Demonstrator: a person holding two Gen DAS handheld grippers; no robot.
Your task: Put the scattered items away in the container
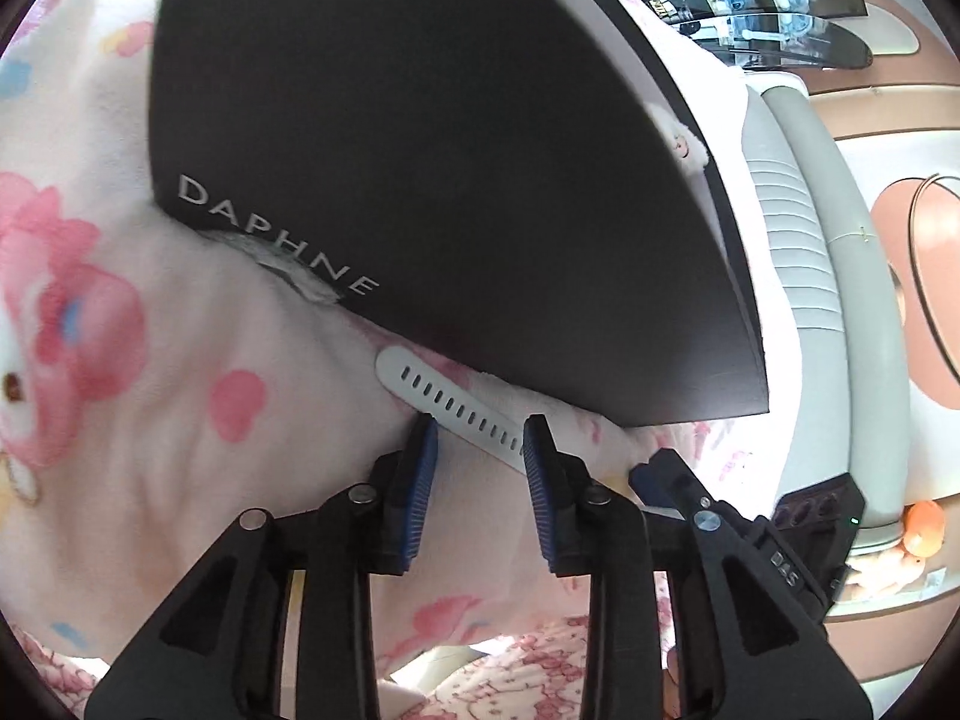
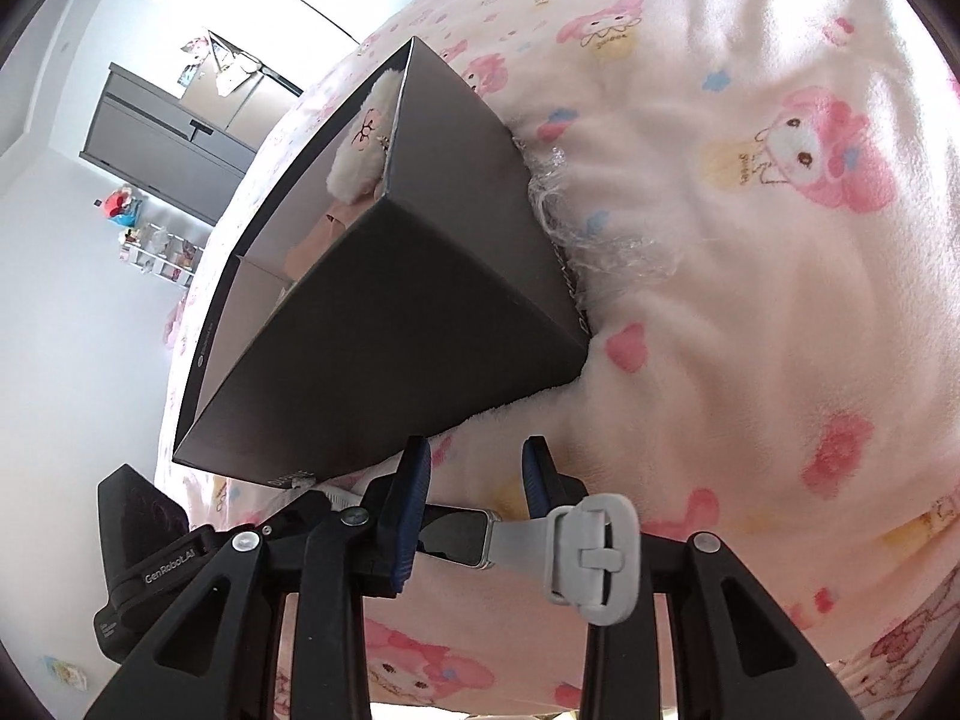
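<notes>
Your left gripper [image 1: 480,441] is part open, its blue pads straddling the perforated end of the grey watch [image 1: 447,405] strap; I can't tell whether they press on it. Your right gripper [image 2: 477,468] is part open too, with the watch [image 2: 480,537] face and buckle strap lying across between its jaws, low near the base of the pads rather than at the tips; a firm hold isn't clear here either.

The watch lies on the pink blanket [image 2: 750,312], just beside the black box [image 2: 420,312]. Its long axis runs crosswise to both grippers, buckle towards your right, holed tail towards the box.

The risk, as I judge it: lift with loose pads and the limp strap slips out, or you pinch blanket with it and tug the box.
</notes>
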